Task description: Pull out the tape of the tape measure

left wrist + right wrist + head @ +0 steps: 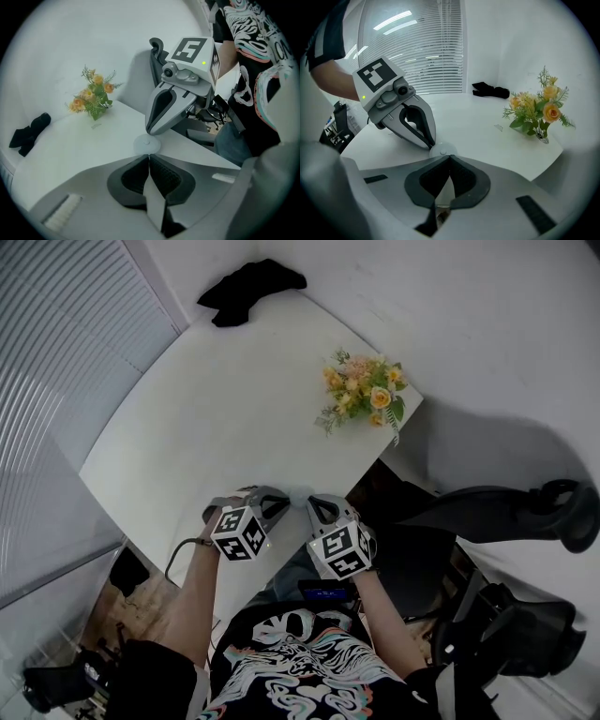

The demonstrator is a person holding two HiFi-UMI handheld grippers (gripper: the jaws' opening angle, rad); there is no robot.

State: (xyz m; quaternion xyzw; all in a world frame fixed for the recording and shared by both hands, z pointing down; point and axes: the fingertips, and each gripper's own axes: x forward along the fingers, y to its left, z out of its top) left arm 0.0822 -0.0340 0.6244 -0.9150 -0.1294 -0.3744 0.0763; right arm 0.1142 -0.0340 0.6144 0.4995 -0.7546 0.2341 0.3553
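A small round white tape measure (298, 493) lies flat on the white table (216, 418), close to its near edge. My left gripper (285, 496) comes at it from the left and my right gripper (309, 499) from the right, and their tips nearly meet over it. In the left gripper view the left gripper (149, 157) is shut, its tips at the near rim of the tape measure (146, 144). The right gripper (149, 133) points down onto the far rim. In the right gripper view the right gripper (450, 157) is also shut against the tape measure (443, 150). No tape shows.
A bunch of yellow and pink flowers (364, 395) stands near the table's right edge. A black cloth (248, 289) lies at the far end. Window blinds (56, 352) run along the left. A dark office chair (506, 512) stands off the table's right side.
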